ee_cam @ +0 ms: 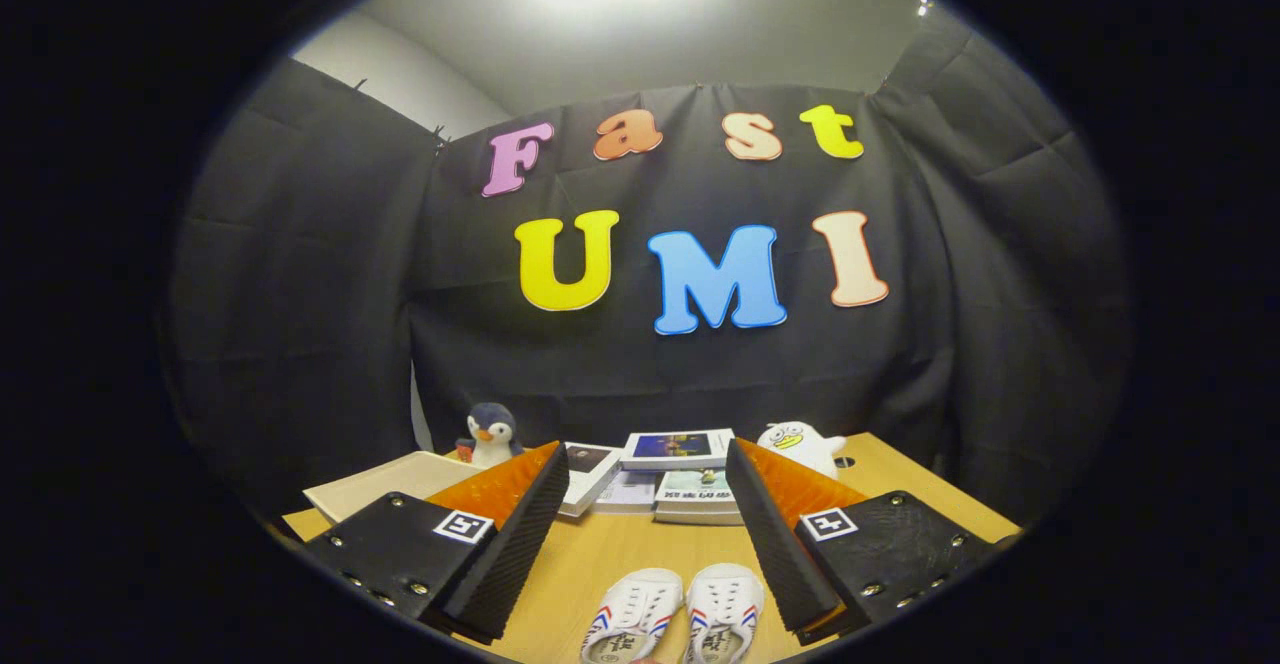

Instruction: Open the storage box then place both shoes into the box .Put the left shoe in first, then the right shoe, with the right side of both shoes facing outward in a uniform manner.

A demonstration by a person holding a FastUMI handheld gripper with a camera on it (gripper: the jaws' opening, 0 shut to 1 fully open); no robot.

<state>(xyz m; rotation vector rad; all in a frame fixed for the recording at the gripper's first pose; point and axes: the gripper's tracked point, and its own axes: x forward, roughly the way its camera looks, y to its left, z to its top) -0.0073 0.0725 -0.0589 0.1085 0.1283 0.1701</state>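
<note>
Two white shoes with red and blue side stripes lie side by side on the wooden table, toes pointing away: one shoe (632, 616) on the left and the other shoe (722, 612) on the right. My gripper (645, 474) is open, held above the table, with the shoes below and between its fingers (510, 534). Nothing is between the fingers.
At the back of the table (600, 554) lie several books (678, 449) in a stack. A penguin plush (490, 434) stands at the back left beside a flat beige board (390, 484). A white duck plush (800, 444) sits at the back right.
</note>
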